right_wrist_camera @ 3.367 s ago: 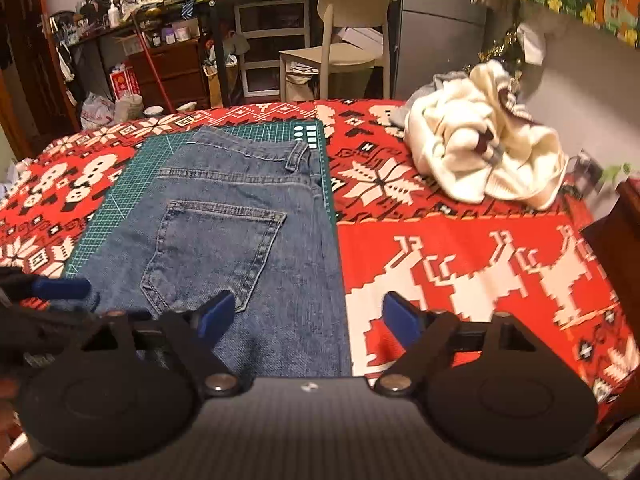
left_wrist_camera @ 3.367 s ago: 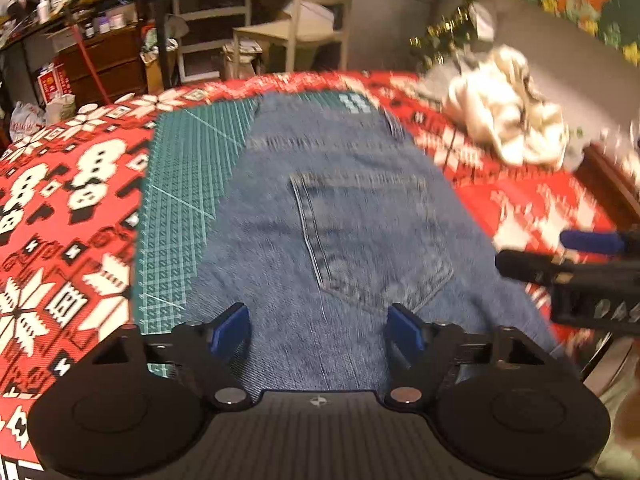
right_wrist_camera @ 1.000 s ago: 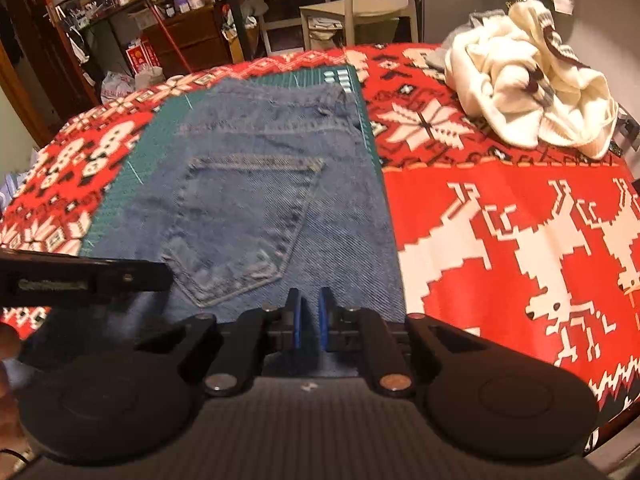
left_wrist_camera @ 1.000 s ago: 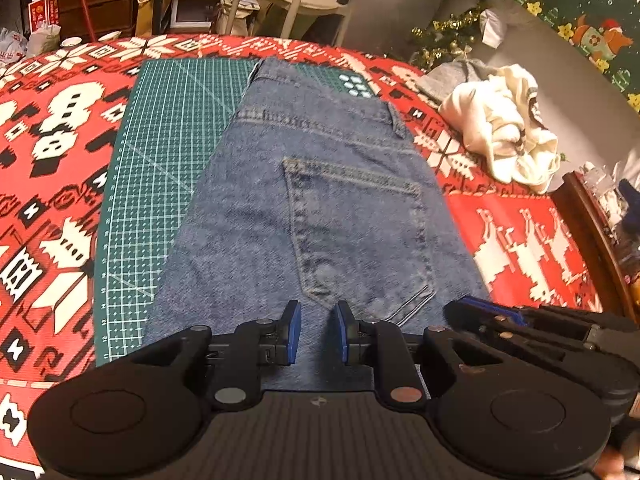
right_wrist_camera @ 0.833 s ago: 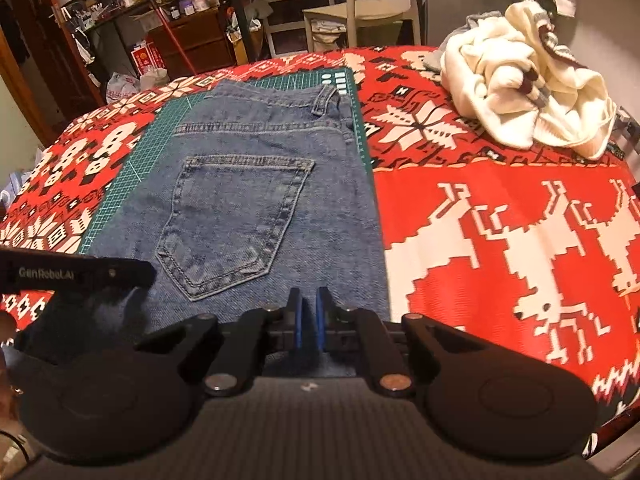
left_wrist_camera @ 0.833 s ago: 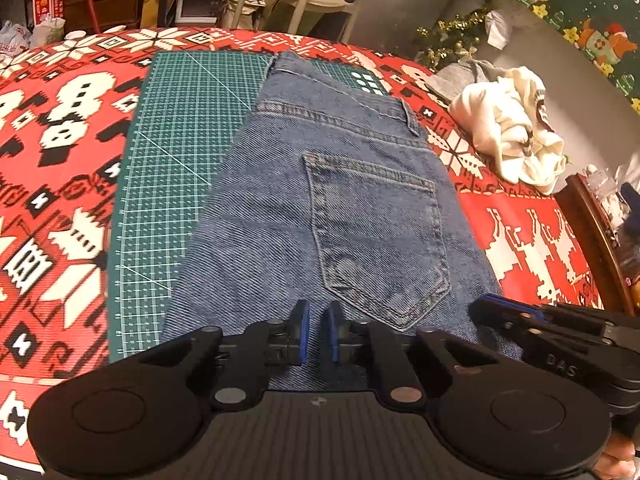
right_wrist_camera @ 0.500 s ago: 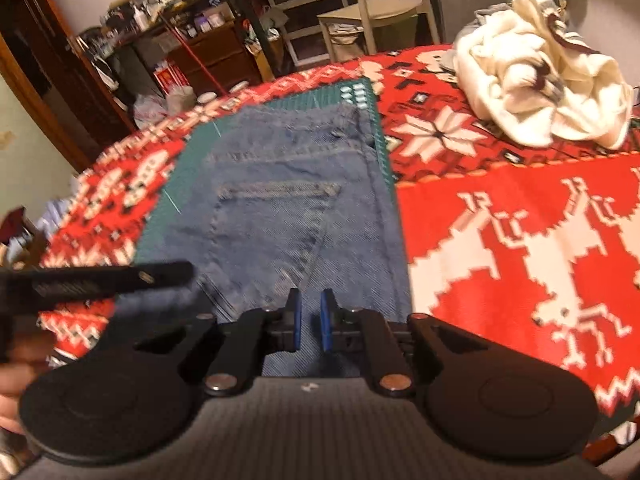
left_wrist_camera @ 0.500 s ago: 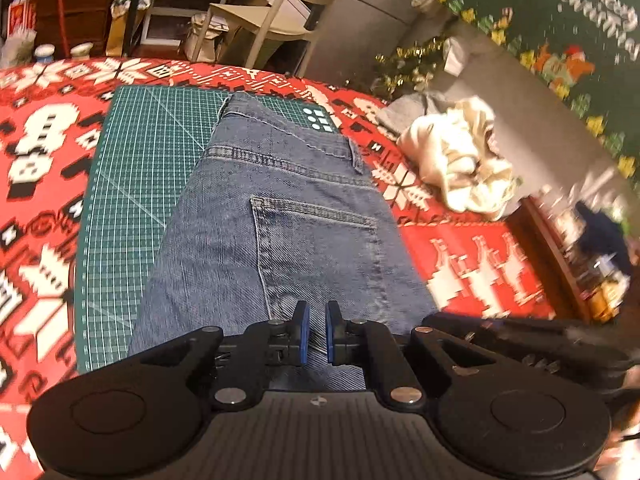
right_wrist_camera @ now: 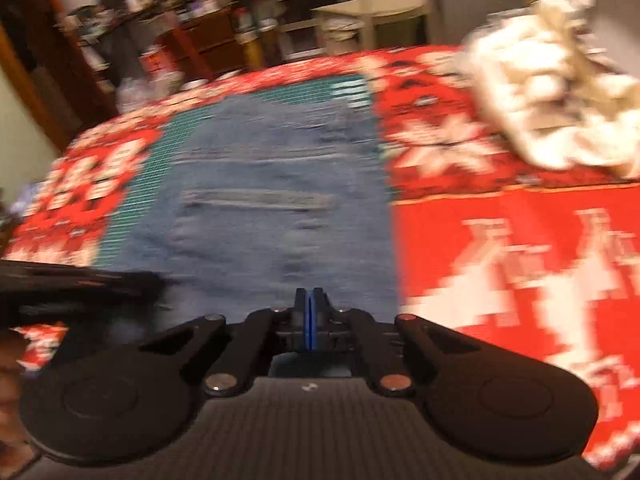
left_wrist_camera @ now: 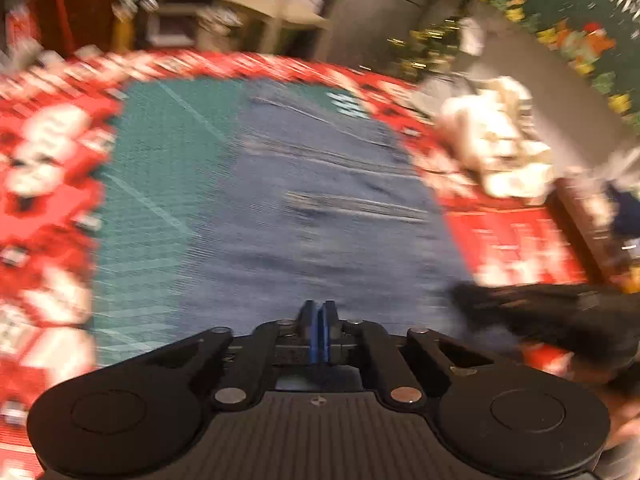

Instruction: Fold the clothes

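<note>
left wrist view shows the left gripper (left_wrist_camera: 319, 312) pinched tight on the jeans (left_wrist_camera: 320, 208). the right gripper (right_wrist_camera: 308, 300) pinches the jeans too.

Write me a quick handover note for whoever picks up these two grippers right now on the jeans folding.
Left gripper: jaws shut at the near edge of the blue denim jeans; the blur hides whether cloth is pinched.
Right gripper: jaws closing, nearly together, at the same near edge, further right; grip also unclear.
Jeans lie flat, back pocket up, on the green cutting mat over the red patterned cloth.
The crumpled cream garment sits unfolded at far right.
Done: both grippers at the near edge.
Left: fold the jeans, then the cream garment.
</note>
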The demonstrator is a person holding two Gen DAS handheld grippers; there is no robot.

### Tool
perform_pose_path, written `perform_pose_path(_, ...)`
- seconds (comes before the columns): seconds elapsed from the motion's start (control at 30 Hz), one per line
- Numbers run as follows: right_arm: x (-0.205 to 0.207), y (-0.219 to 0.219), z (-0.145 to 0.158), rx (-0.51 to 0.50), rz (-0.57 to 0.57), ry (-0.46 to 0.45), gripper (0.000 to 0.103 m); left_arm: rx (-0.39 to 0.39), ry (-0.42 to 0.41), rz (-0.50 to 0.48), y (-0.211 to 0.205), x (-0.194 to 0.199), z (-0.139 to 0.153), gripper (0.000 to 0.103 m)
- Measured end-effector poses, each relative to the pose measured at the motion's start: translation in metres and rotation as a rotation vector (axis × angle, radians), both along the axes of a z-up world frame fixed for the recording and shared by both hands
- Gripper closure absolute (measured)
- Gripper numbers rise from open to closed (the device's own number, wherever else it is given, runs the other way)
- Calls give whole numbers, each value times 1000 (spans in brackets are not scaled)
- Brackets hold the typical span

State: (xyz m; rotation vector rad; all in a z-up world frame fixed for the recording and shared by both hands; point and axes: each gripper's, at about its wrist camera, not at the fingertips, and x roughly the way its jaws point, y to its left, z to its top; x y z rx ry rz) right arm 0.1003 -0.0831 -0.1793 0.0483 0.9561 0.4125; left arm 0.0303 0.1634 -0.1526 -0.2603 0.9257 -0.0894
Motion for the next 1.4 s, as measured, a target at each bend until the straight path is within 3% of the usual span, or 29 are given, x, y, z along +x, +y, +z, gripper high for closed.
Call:
perform_pose_path(0.07, 4, -17, -1, 48, -18, 17, 103, -6, -1, 0, 14, -4, -2, 100)
perform_pose_path(0.23, 6, -36, -4, 27, -75, 22, 101, -26, 4, 37, 29, -18, -2, 100)
perform_pose_path(0.4, -10, -27, 12, 26, -9, -10, 93, -49, -11, 46, 33, -25, 8, 98)
perform_pose_path(0.6, -19, 0, 9, -6, 70, -2, 93, -8, 50, 43, 28, -21, -2, 98)
perform_pose_path(0.7, -29, -11, 4, -12, 70, -11, 97, 20, 49, 29, 29, -36, -3, 98)
perform_pose_path(0.9, -49, -36, 4, -57, 26, 0, 91, 26, 51, 13, 30, -67, -2, 98)
perform_pose_path(1.07, -68, -34, 16, -73, 57, -27, 90, -11, -5, -35, 11, -79, 16, 95)
perform_pose_path(1.13, -73, -22, 21, -53, 96, -40, 86, -4, -26, -74, -6, -78, 22, 95)
perform_pose_path(1.23, -79, 1, 25, -25, 162, -47, 86, 9, -22, -132, -33, -66, 15, 93)
perform_pose_path(1.4, -79, 37, 12, -75, 226, -55, 86, 80, -8, -156, -57, -53, -5, 91)
